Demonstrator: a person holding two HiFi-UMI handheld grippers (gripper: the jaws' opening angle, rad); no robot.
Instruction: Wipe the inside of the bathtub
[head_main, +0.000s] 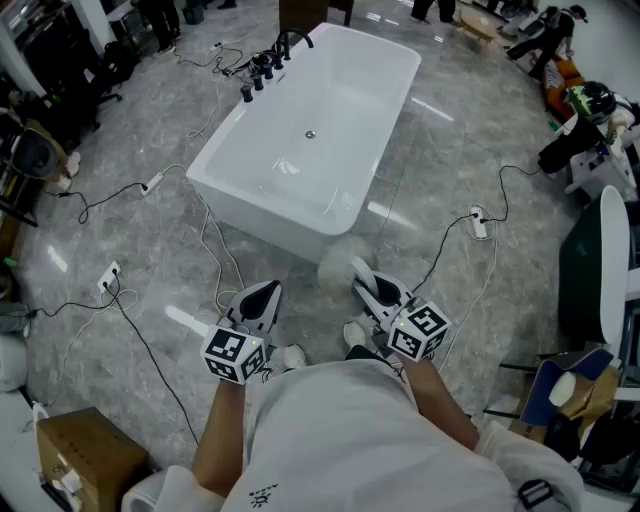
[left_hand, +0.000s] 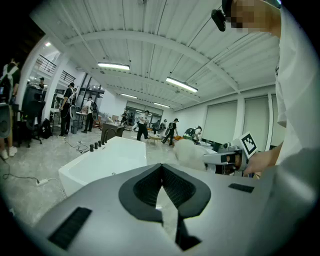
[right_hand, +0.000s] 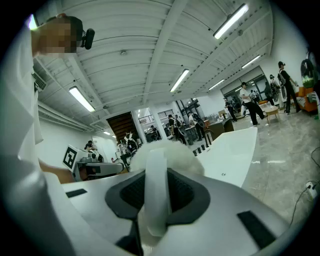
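A white freestanding bathtub (head_main: 345, 105) stands on the grey floor ahead of me, with a drain (head_main: 310, 134) in its bottom and black taps (head_main: 263, 68) on its far left rim. My right gripper (head_main: 364, 277) is shut on the white handle (right_hand: 156, 192) of a fluffy white duster (head_main: 338, 265), whose head hangs just short of the tub's near corner. My left gripper (head_main: 267, 291) is shut and holds nothing, to the left of the duster and apart from the tub. The left gripper view shows the tub (left_hand: 107, 159) and the duster (left_hand: 188, 151) off to the right.
Black and white cables run over the floor round the tub, with power strips (head_main: 479, 223) (head_main: 109, 277). A cardboard box (head_main: 88, 456) sits at my near left. Chairs and gear (head_main: 605, 265) crowd the right side. People stand far behind the tub (left_hand: 143, 122).
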